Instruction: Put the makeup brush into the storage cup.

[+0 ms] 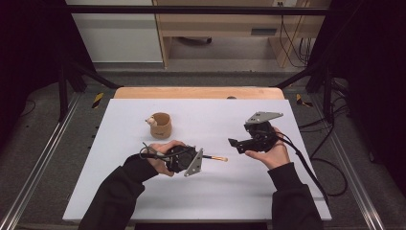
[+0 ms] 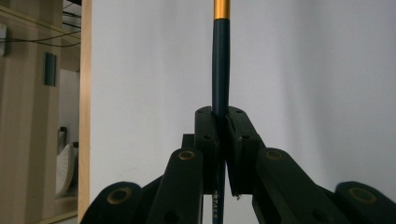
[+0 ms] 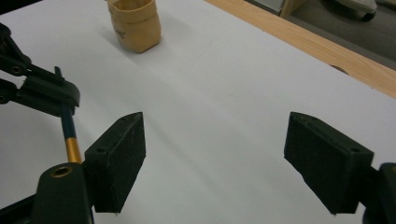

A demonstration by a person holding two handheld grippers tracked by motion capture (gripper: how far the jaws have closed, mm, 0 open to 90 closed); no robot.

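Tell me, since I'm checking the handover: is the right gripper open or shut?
Open: the right gripper has its jaws wide apart with bare table between, nothing held.

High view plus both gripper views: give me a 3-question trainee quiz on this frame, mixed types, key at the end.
1. True or false: the left gripper is shut on the dark pen.
2. The right gripper's jaws are: A) clamped on the pen, B) open with nothing between them, C) shut on the cup.
3. Fill in: the tan cup stands on the white ___.

Key: 1 true; 2 B; 3 table.
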